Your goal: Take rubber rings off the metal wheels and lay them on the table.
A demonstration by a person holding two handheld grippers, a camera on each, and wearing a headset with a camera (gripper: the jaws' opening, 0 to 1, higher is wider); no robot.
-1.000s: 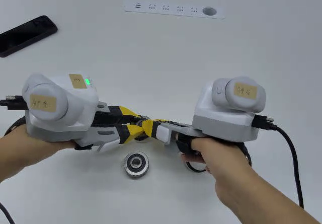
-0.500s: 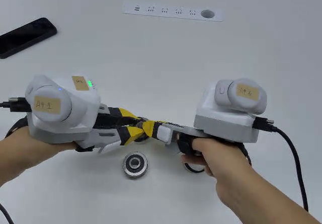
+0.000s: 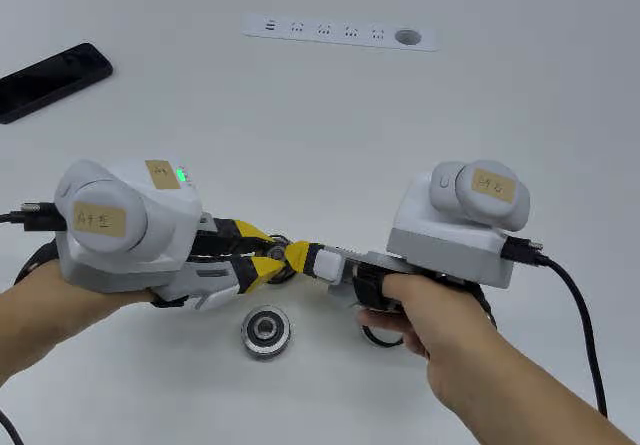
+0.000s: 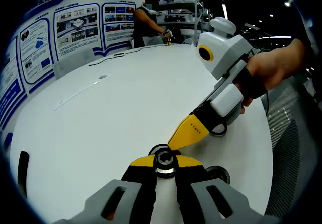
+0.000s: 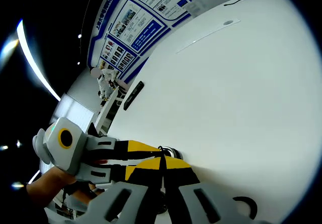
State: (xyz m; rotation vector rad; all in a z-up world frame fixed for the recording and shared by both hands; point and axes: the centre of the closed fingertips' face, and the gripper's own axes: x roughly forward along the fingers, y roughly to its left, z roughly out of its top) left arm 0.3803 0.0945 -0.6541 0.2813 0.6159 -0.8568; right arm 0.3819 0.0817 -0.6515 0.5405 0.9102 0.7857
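Note:
My left gripper (image 3: 262,261) (image 4: 165,164) is shut on a small metal wheel (image 4: 165,158) that wears a black rubber ring, and holds it just above the table. The right gripper (image 3: 300,257) (image 5: 162,164) comes in from the right. Its yellow jaws are pressed together, with their tip on the ring's edge (image 4: 170,146). In the right gripper view the wheel (image 5: 169,151) sits just past those jaw tips. A second wheel (image 3: 266,331) (image 4: 218,173) lies flat on the table below the grippers. A loose black ring (image 3: 381,337) (image 5: 246,204) lies on the table under the right hand.
A black phone (image 3: 52,81) lies at the far left and a white power strip (image 3: 340,32) runs along the far side. The white tabletop (image 3: 330,135) stretches between them and the grippers. A cable (image 3: 585,315) trails from the right gripper.
The head view has shifted a little. Both grippers stay joined at the held wheel in nearly the same pose.

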